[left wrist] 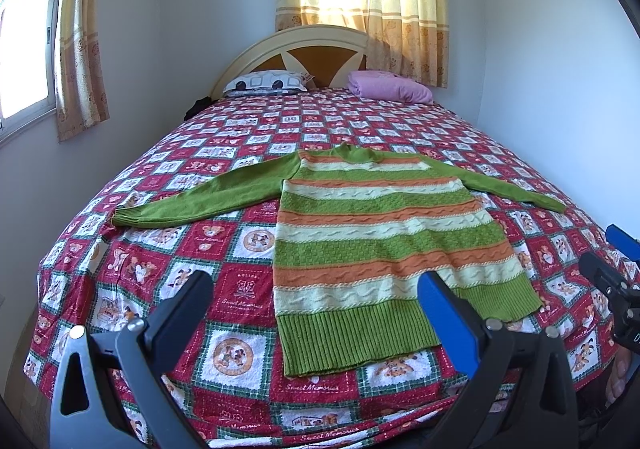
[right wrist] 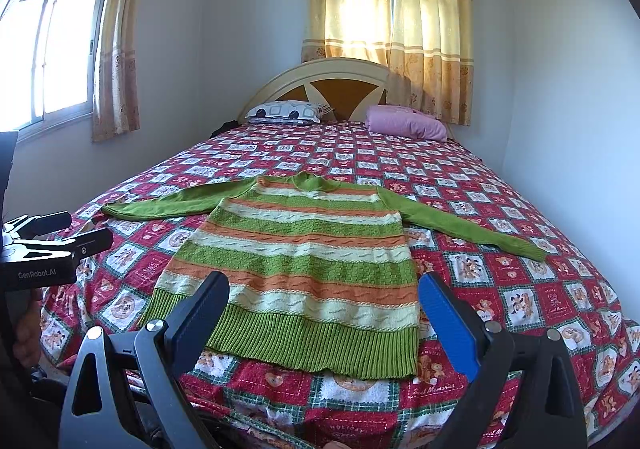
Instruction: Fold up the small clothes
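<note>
A green, orange and cream striped knitted sweater [left wrist: 372, 245] lies flat (both sleeves spread out) on the red checked bedspread [left wrist: 224, 161], hem nearest. The left gripper [left wrist: 316, 289] and right gripper [right wrist: 324, 293] hover above the near edge, jaws released, grasping nothing.

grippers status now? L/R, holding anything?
Left gripper: open, empty, above the sweater hem.
Right gripper: open, empty, above the hem too.

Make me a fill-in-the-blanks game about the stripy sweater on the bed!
1. The green, orange and cream striped knitted sweater lies flat on the red checked ____.
2. Both plain sleeves are coloured ____.
3. The left gripper and right gripper both hold ____.
4. The pink pillow lies beside a ____ patterned pillow.

Missing words: bedspread; green; nothing; white
</note>
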`<state>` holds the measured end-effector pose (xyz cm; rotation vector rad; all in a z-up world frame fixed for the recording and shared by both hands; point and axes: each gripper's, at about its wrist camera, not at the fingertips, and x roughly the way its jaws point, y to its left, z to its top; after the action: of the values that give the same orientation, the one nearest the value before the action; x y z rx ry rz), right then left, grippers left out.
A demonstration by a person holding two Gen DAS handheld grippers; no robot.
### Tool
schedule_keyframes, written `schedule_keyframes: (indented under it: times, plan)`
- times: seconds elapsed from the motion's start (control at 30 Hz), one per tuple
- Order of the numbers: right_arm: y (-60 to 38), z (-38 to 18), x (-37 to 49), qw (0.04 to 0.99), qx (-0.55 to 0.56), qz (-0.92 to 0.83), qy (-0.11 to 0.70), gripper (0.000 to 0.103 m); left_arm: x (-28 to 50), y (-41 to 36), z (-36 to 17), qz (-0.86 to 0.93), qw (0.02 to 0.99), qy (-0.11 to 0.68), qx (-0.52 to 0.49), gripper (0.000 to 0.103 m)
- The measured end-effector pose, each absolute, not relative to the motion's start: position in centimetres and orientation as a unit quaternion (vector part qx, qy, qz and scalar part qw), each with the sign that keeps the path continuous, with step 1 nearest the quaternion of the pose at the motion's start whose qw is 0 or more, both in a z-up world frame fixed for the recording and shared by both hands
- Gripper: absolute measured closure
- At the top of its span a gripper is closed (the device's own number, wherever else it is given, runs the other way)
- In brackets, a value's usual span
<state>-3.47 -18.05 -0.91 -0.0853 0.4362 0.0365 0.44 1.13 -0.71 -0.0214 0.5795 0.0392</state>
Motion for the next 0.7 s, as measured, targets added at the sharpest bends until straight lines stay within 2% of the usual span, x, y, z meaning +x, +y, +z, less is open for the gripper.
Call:
schedule_keyframes:
  times: [0.7]
  plan:
    - [-17.91,-1.25,-3.28,0.973,-0.046,0.022,0.227,0.007,0.39,1.24,-0.92,0.02,0.958,0.287,-0.012,0.0]
